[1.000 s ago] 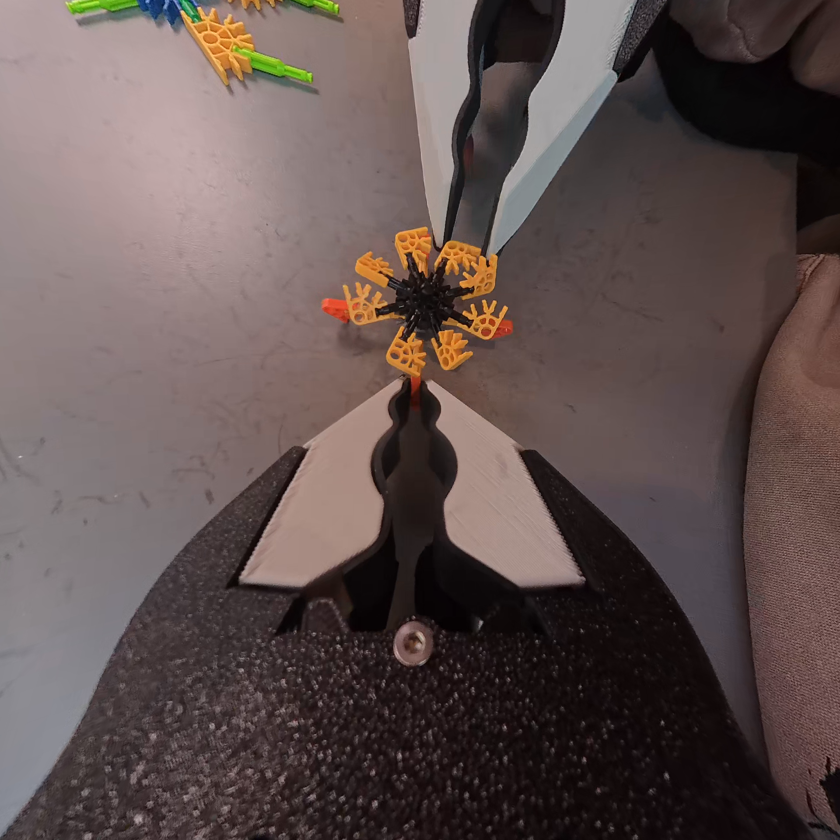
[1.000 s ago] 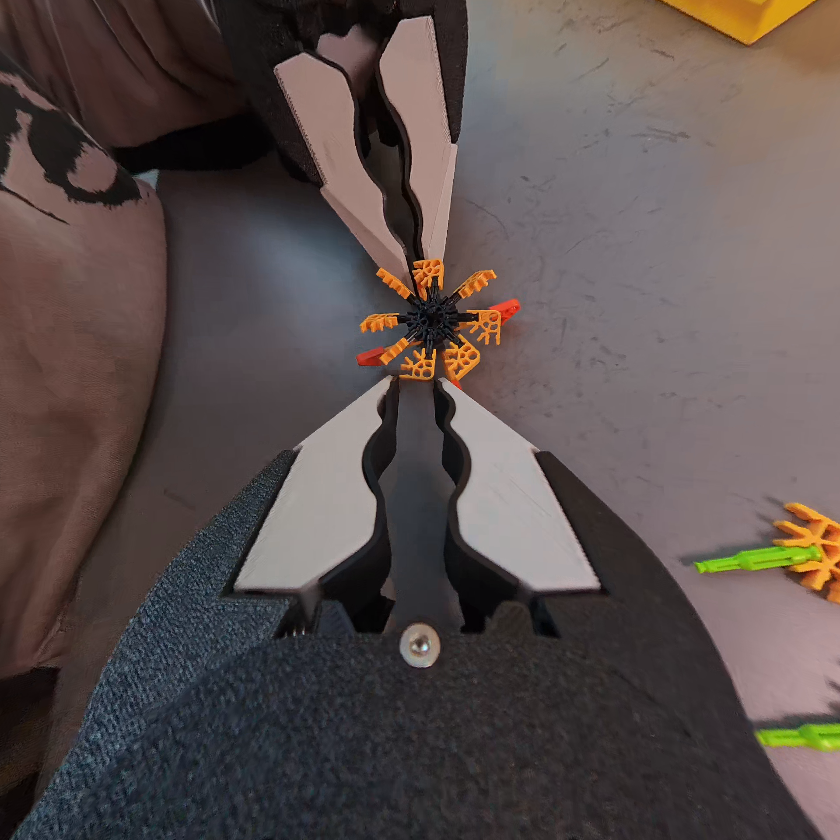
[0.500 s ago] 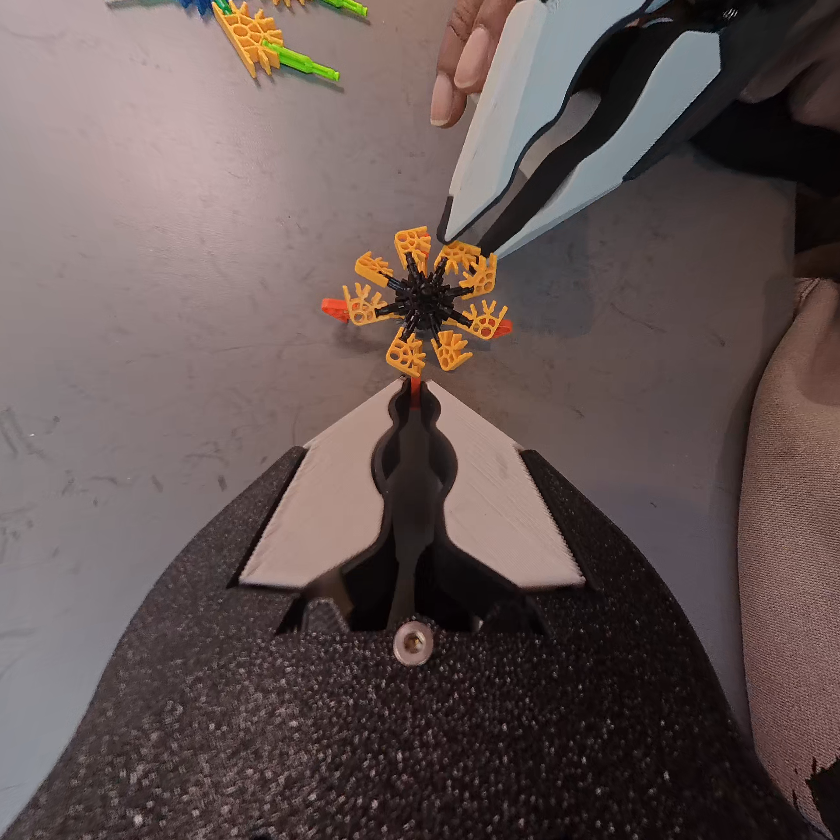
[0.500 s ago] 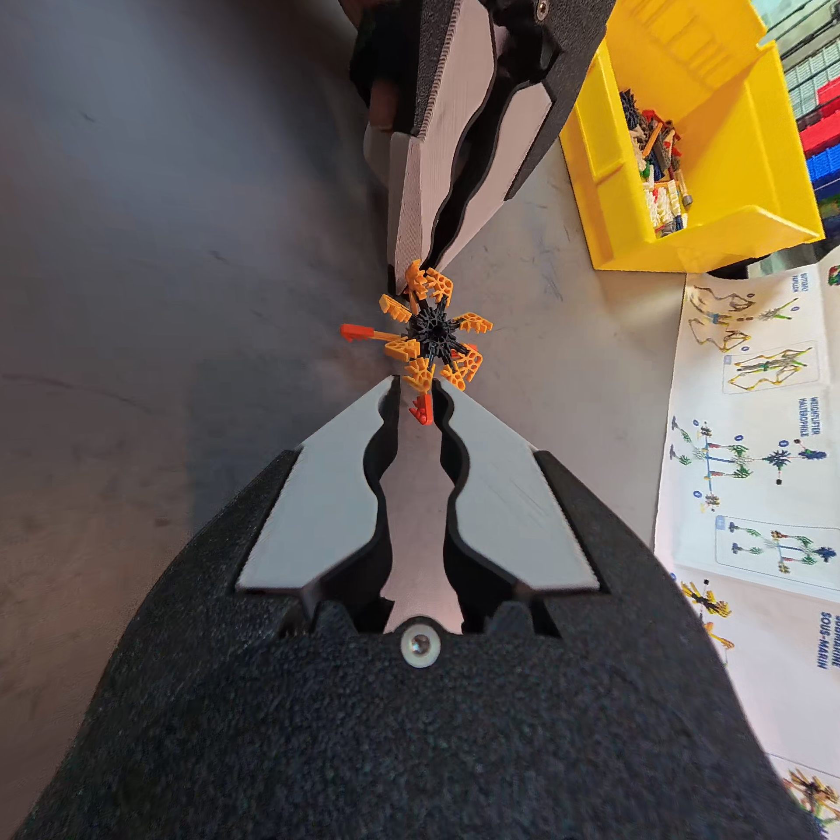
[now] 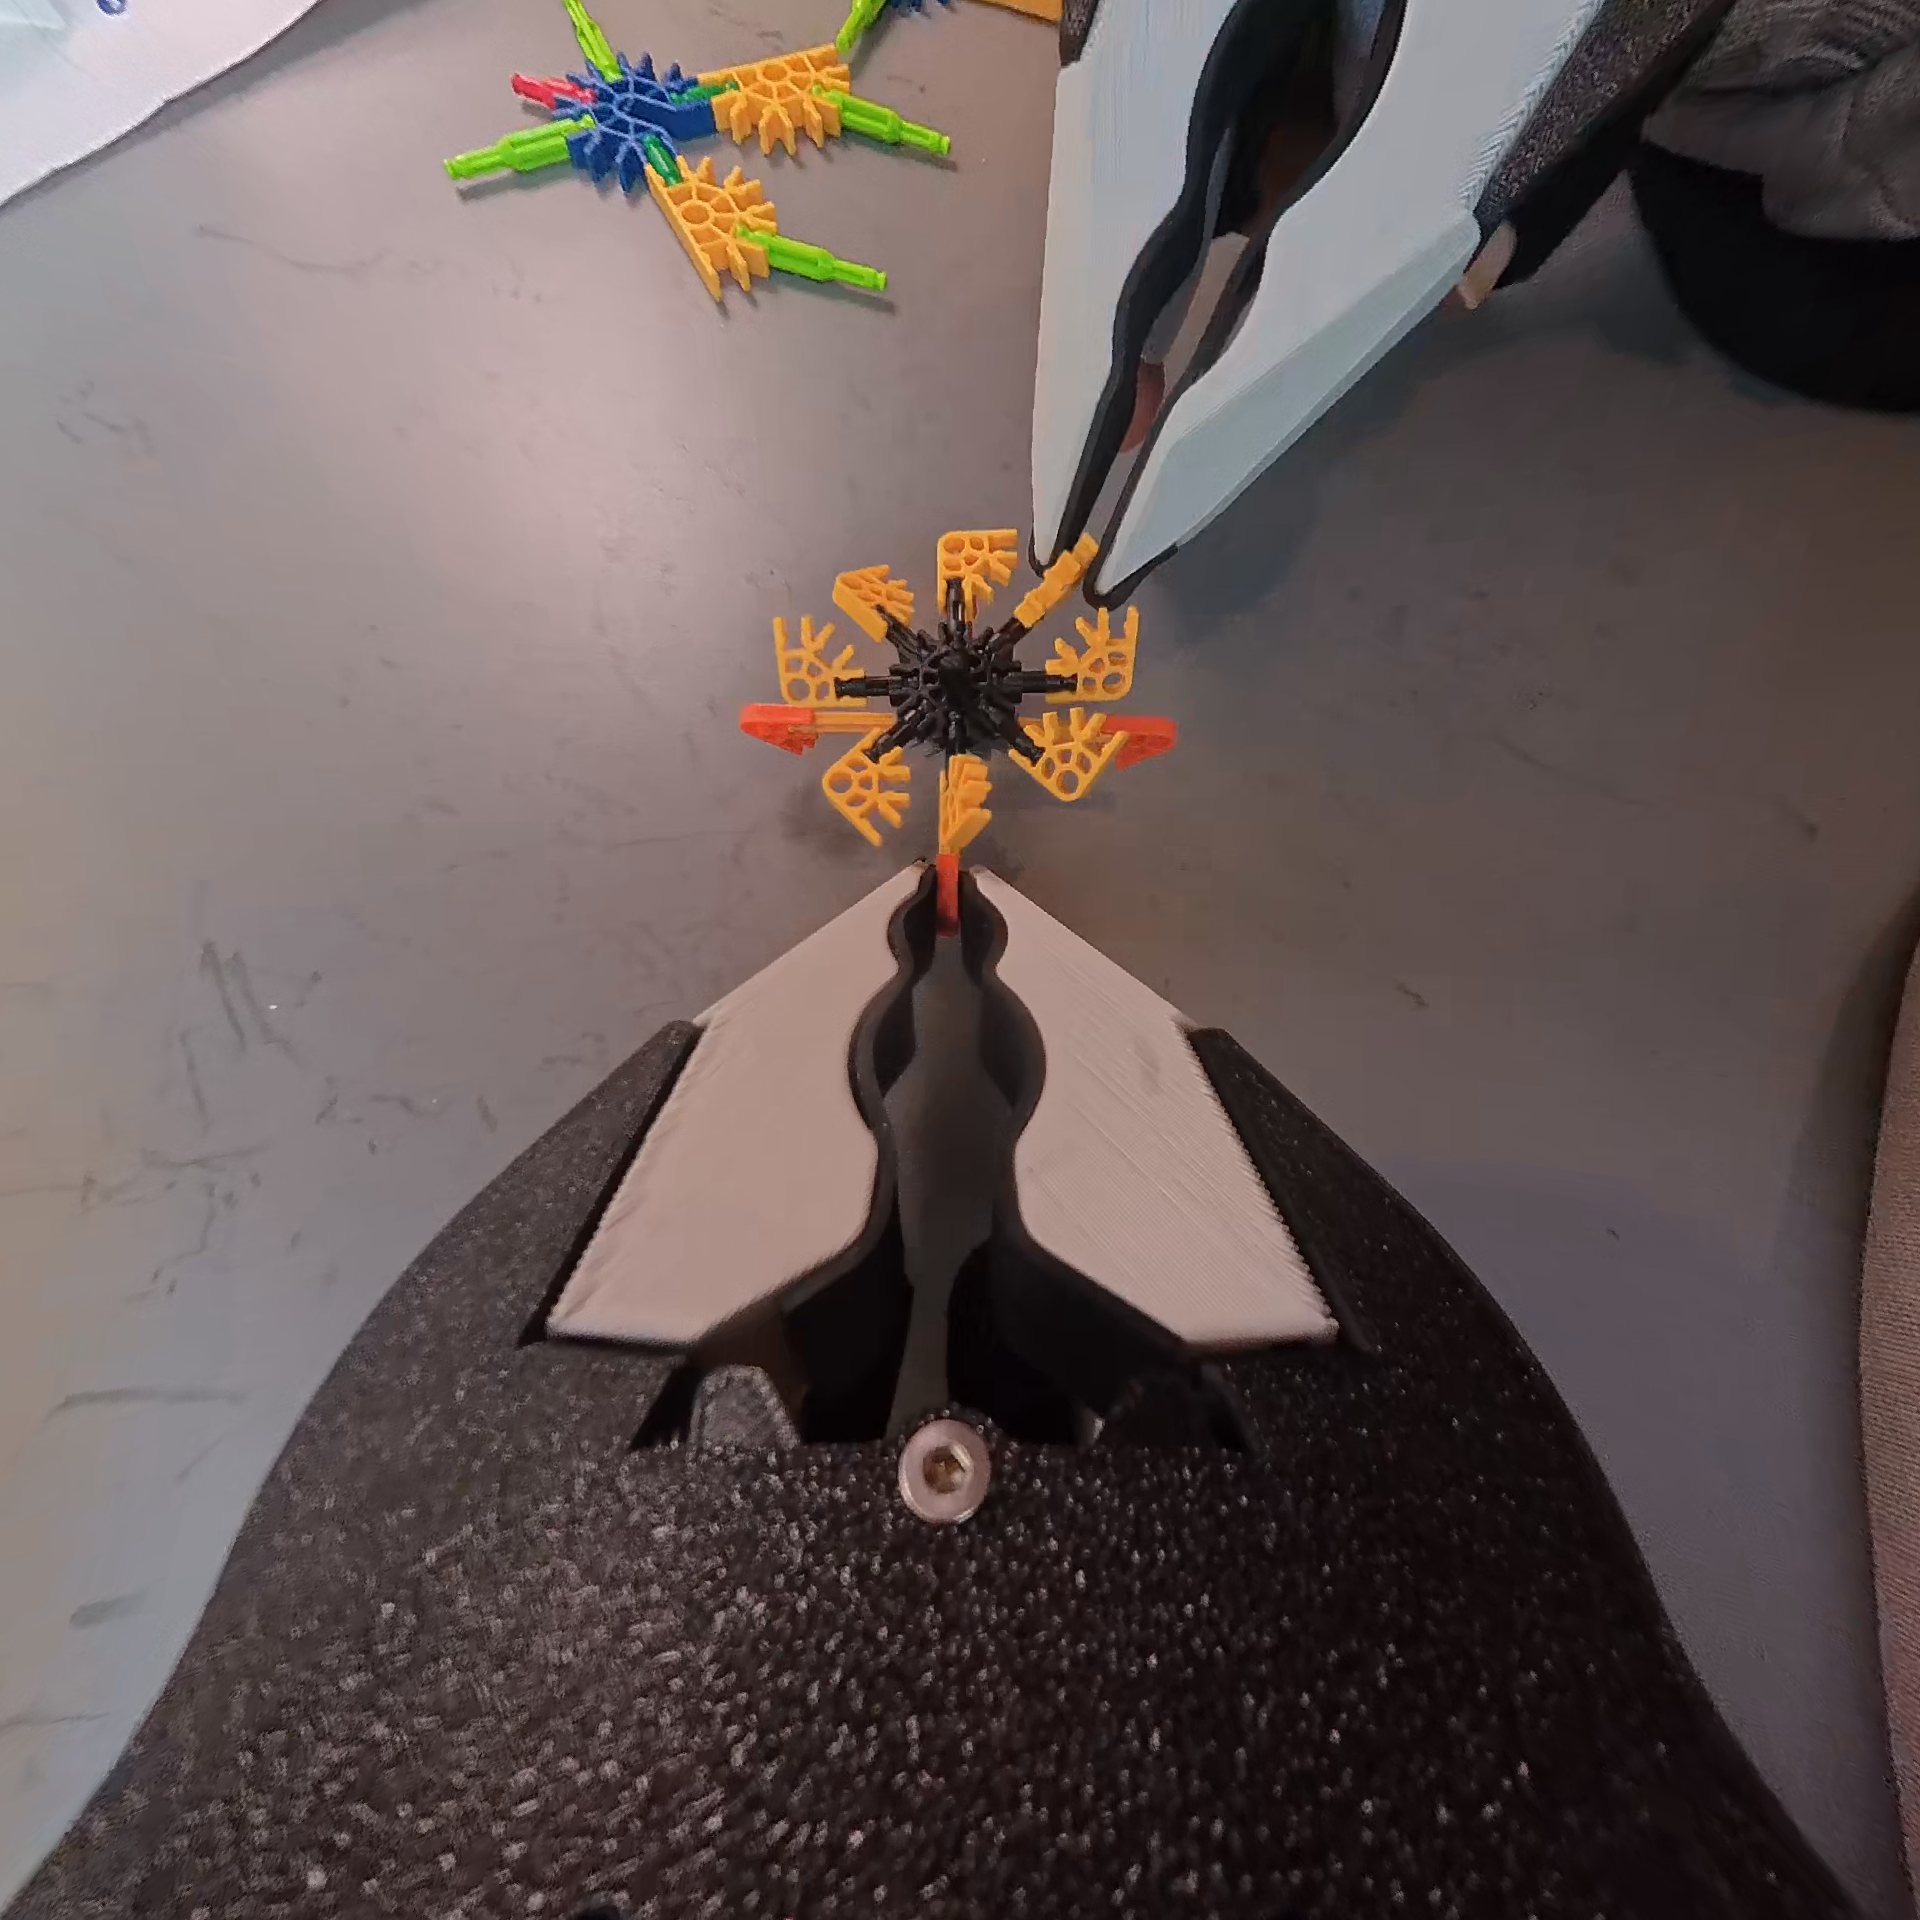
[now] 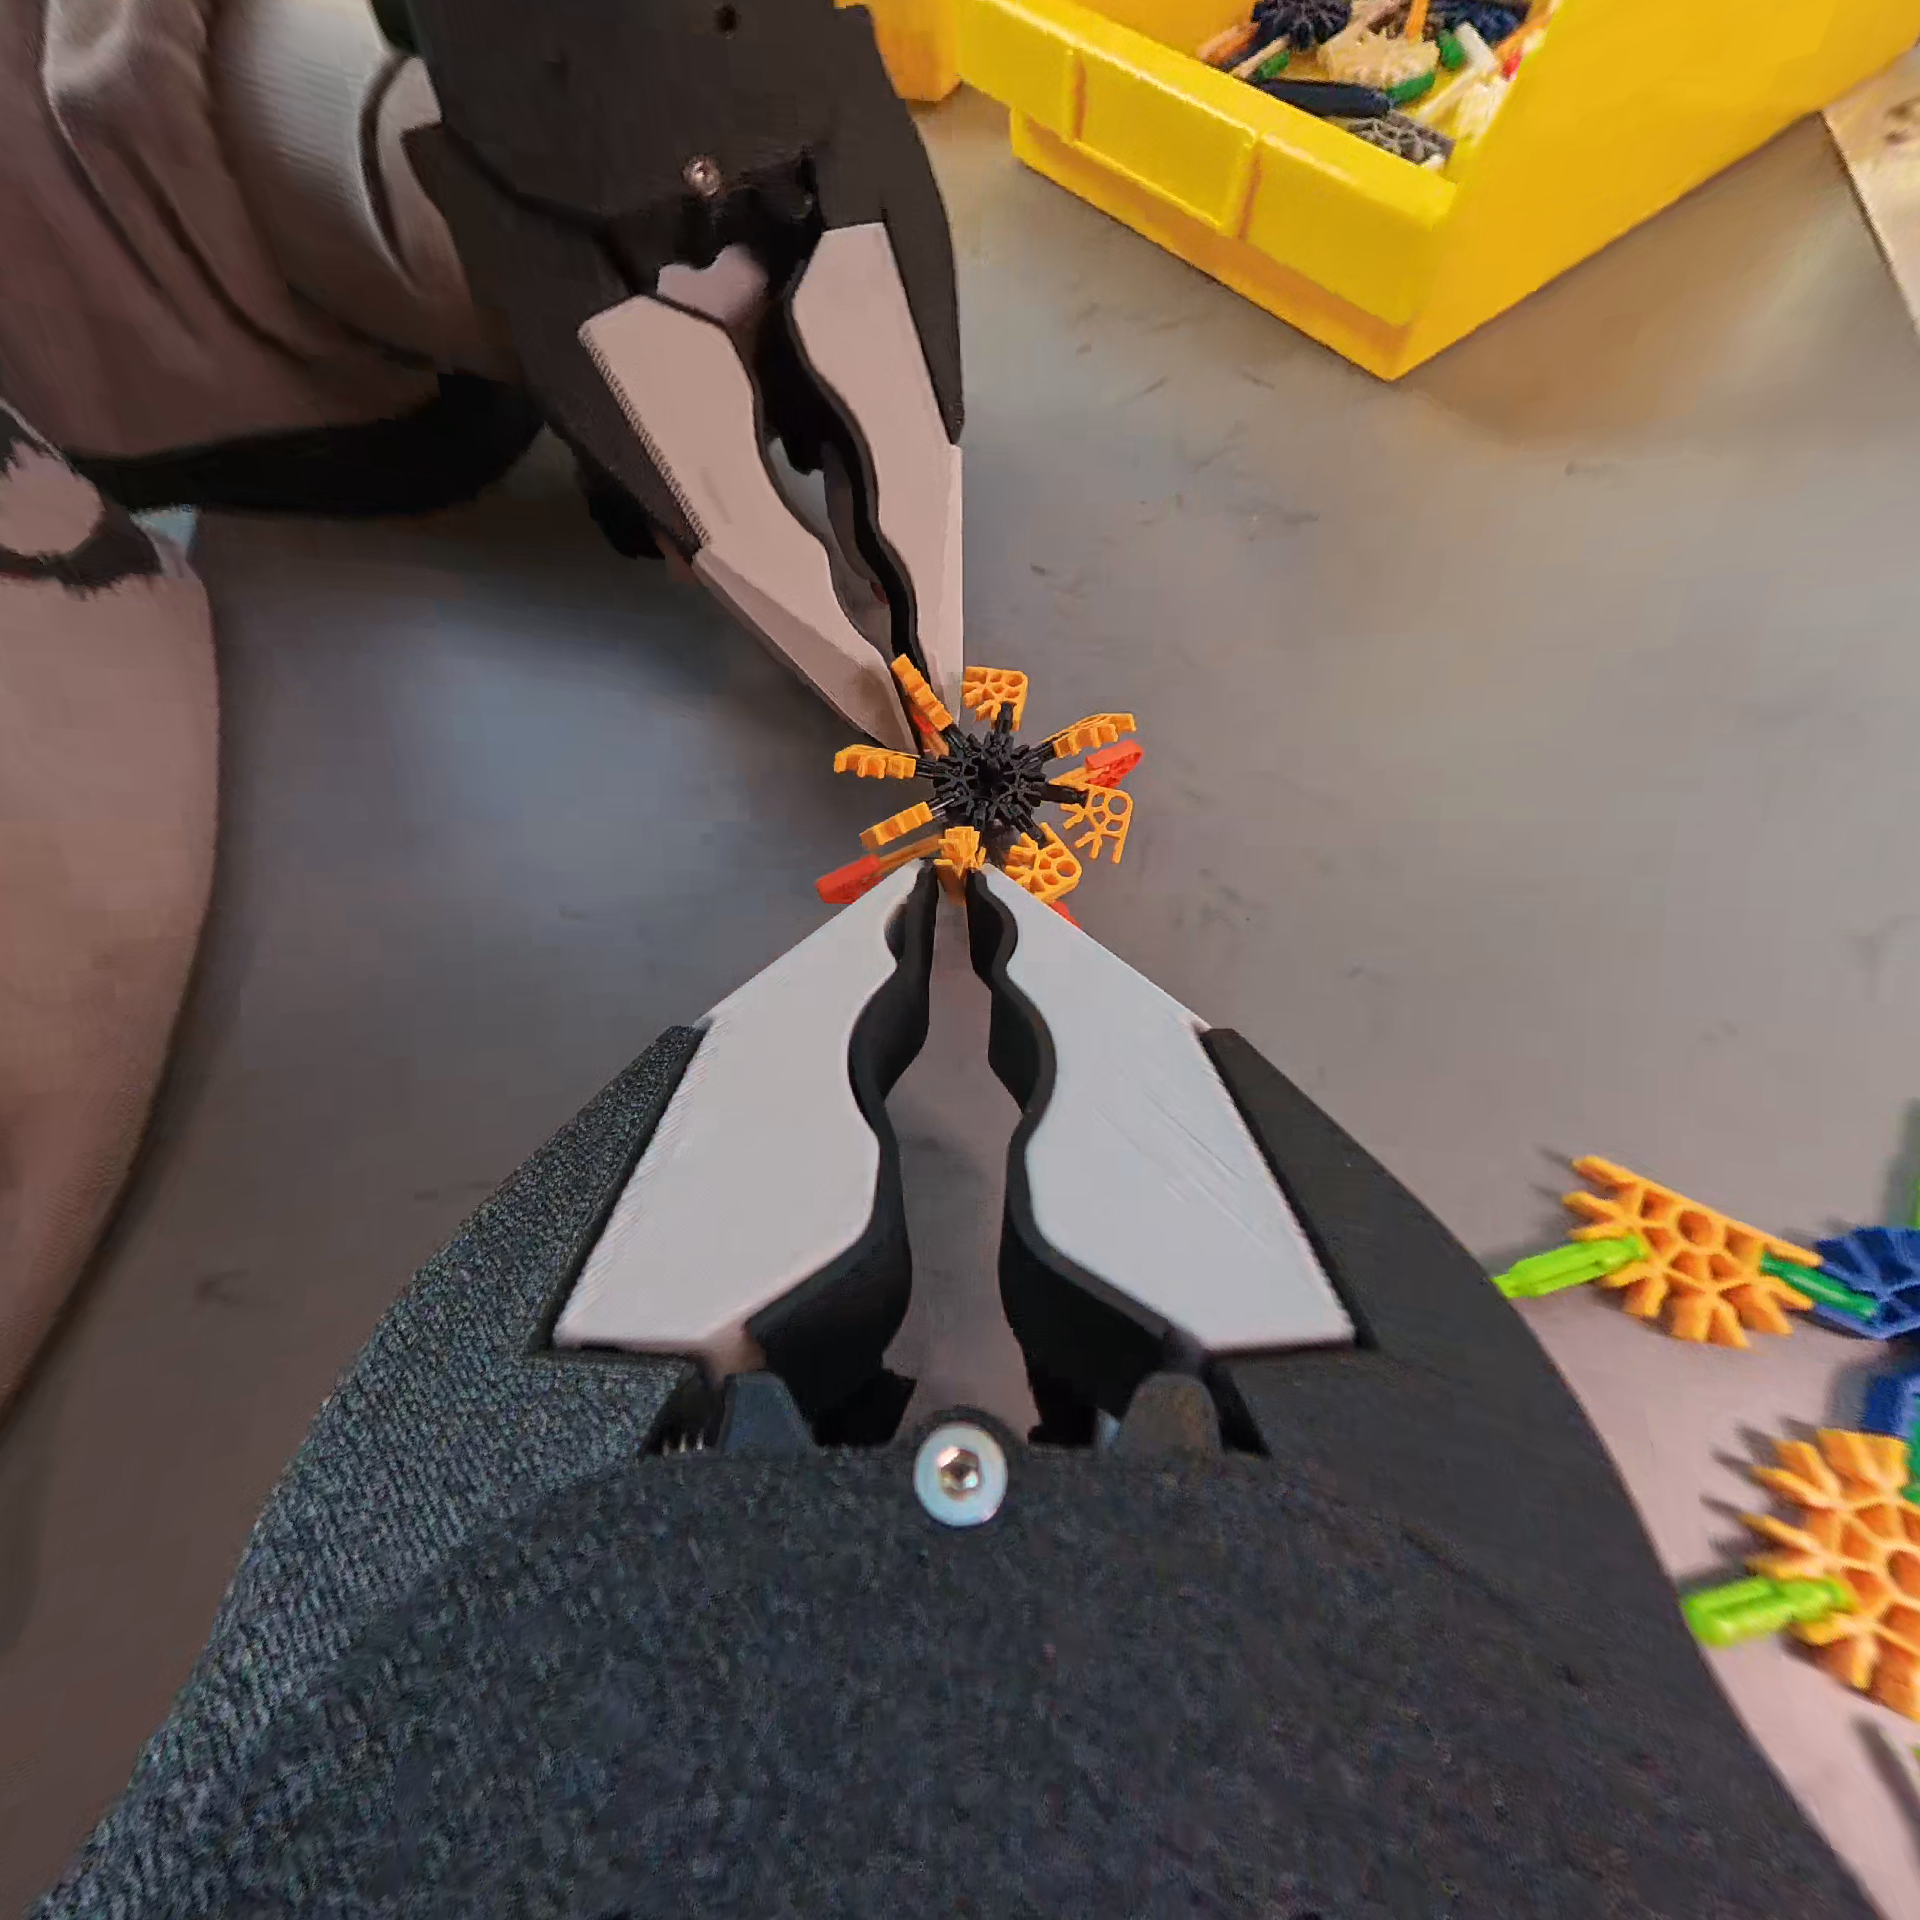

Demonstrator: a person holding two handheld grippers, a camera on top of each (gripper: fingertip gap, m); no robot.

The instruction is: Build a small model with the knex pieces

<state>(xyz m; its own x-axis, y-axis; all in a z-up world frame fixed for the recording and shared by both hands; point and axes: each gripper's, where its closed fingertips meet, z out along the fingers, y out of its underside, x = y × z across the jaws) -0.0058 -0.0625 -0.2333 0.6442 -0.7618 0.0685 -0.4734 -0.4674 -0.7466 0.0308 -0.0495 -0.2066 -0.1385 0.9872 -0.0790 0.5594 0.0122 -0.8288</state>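
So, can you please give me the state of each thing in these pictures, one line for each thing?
left gripper: shut on a red tip of the wheel.
right gripper: shut on one orange piece of the wheel.
spoked wheel: held between both grippers, orange pieces on black spokes.
yellow bin: open, with loose parts inside.
blue and orange assembly: lying flat on the grey table, untouched.

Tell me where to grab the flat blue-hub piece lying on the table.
Take a free green rod, the one jutting past the yellow connector. The blue-hub piece lies flat on the table, so come straight down, straddling the rod's thin width. The left tool and right tool are shut on the spoked wheel.
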